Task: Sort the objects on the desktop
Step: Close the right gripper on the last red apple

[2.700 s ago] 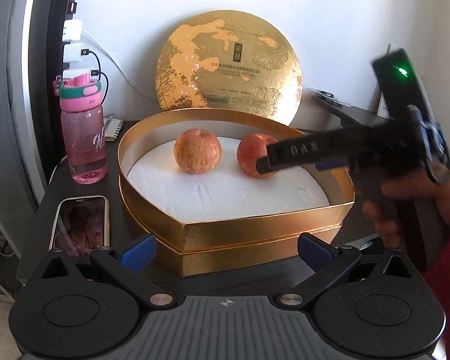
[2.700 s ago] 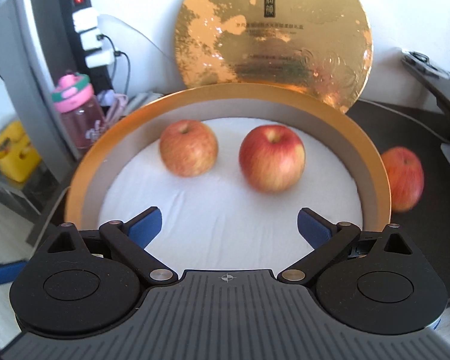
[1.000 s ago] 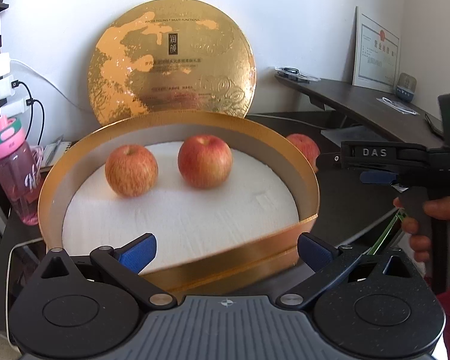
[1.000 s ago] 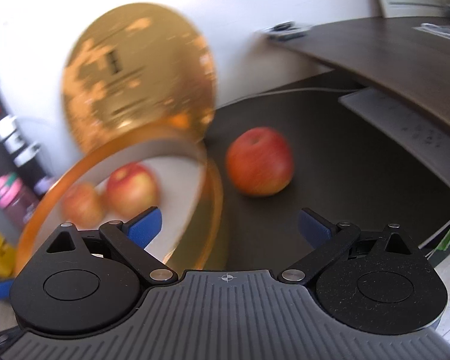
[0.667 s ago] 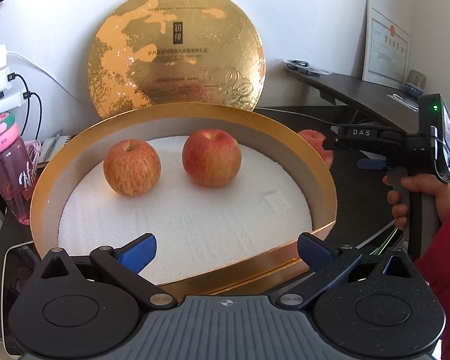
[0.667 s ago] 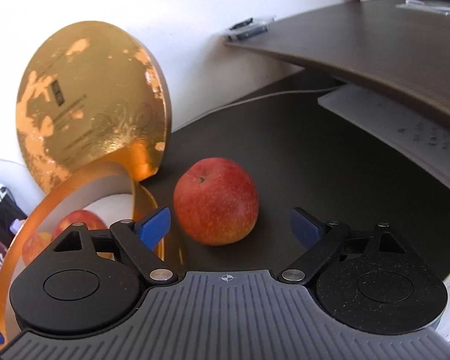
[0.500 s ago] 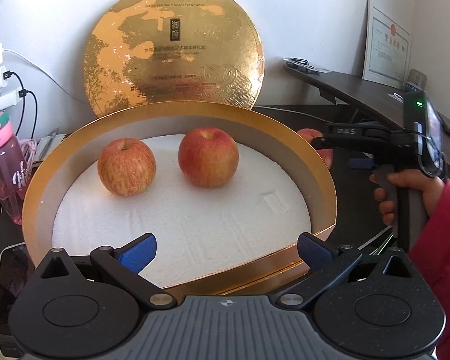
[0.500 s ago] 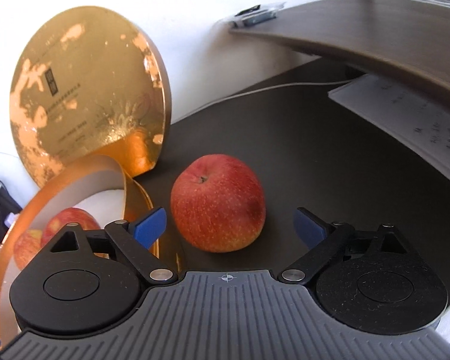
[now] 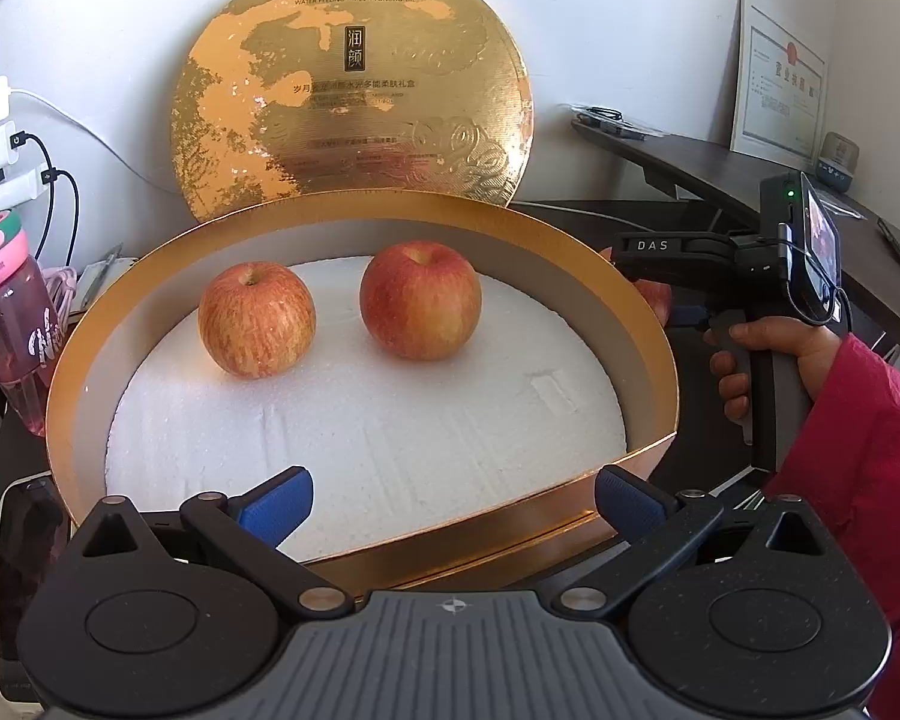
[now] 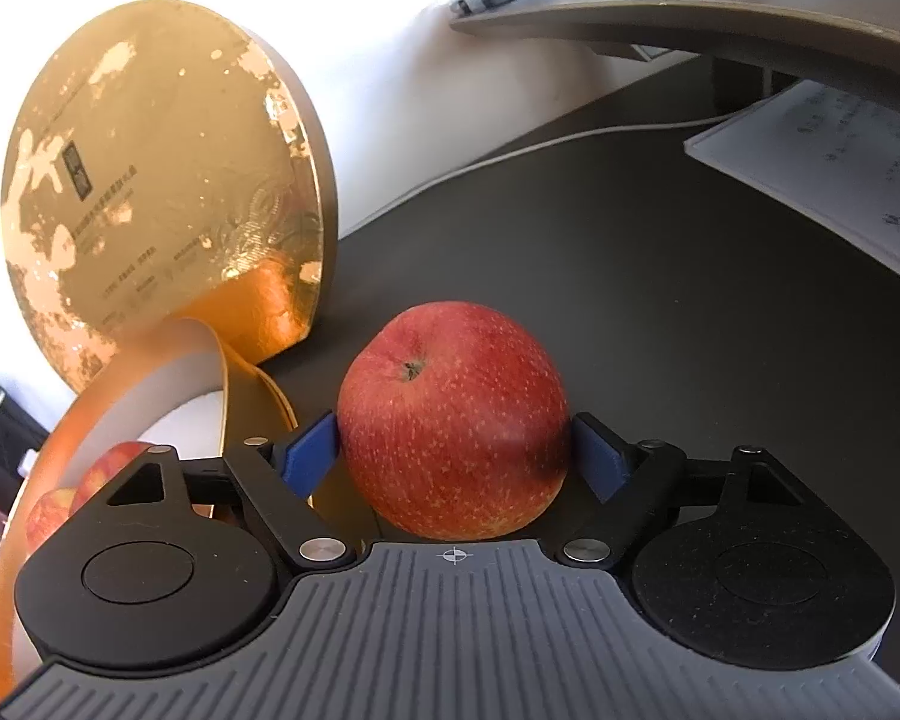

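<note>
Both blue pads of my right gripper (image 10: 453, 456) sit against the flanks of the loose red apple (image 10: 453, 429), one each side at its widest part. Looks like contact on both; I judge the jaws closed on it, though I can't see any lift, and the apple's underside seems to rest on the dark desk (image 10: 660, 252). Gripping at the equator makes sense: round, smooth fruit, so a hold higher or lower would squeeze it out.

Left gripper (image 9: 450, 495) is spread wide w/ nothing between the pads, hovering at the near rim of the gold box (image 9: 660, 324). Prob. parked there to watch or steady the box while the right does the work.

Further out: box base is lined w/ white foam (image 9: 390, 420), and two apples sit on it, the paler striped apple (image 9: 257, 320) to the left and the redder apple (image 9: 420, 300) beside it, apart. Foam right of them is bare, so that's the likely drop spot for no. 3. From the left view the held apple is just outside the box wall on the right, mostly hidden by it and the right tool.

Gold lid (image 9: 354, 90) leans upright against the wall behind, out of the way. Pink bottle (image 9: 9, 324) stands off to the left.

Next, as I judge it: lift clear of the rim, carry left, set down gently.
</note>
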A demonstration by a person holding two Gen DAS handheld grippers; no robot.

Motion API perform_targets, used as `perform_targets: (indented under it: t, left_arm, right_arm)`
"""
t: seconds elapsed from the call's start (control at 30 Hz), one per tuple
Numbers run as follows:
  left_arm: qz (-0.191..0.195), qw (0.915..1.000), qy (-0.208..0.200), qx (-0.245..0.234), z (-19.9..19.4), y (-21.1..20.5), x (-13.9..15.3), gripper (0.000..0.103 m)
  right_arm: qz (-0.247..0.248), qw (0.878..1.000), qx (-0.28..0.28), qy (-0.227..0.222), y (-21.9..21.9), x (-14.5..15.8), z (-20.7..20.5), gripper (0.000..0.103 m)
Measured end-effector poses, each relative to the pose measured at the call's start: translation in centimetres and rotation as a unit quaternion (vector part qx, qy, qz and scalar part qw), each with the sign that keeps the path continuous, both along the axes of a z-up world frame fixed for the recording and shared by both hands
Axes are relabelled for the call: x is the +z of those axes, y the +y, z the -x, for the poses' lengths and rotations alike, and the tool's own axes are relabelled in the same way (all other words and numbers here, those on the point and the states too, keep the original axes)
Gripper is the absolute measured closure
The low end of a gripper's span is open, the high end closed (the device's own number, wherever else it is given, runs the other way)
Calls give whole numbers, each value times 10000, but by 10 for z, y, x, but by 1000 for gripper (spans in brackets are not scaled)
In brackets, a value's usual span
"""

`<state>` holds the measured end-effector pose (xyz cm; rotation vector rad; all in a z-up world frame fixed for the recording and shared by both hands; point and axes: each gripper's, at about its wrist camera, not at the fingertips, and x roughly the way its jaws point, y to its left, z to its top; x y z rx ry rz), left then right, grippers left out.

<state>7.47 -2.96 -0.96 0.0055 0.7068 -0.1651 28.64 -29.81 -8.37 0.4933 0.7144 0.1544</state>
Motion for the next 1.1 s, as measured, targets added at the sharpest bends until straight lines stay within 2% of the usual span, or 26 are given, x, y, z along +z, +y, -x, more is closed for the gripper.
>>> perform_targets:
  t: [0.3, 0.47, 0.6, 0.67, 0.9, 1.0, 1.1]
  left_arm:
    - [25, 9998, -116, -156, 15, -5, 6, 1]
    - [39, 9996, -98, -246, 23, -9, 6, 1]
    - [4, 9996, -20, -276, 27, -13, 2, 1]
    - [-7, 9997, -14, -248, 30, -12, 1, 1]
    - [-21, 9997, -132, -189, 38, -11, 5, 1]
    - [-28, 9997, -134, -225, 39, -12, 5, 1]
    - [-42, 9996, -132, -229, 40, -12, 4, 1]
  right_arm:
    - [136, 9997, 42, 212, -22, 5, 46, 19]
    - [185, 9995, 151, 219, -34, 5, 77, 19]
    - [223, 9997, 95, 73, -33, 5, 84, 15]
    - [610, 9981, 54, -36, -26, 9, 87, 9]
    - [1714, 9839, 184, -476, 2, 18, 104, 4]
    - [2036, 9772, 150, -586, 10, 16, 108, 4]
    - [2120, 9753, 200, -584, 15, 15, 105, 4]
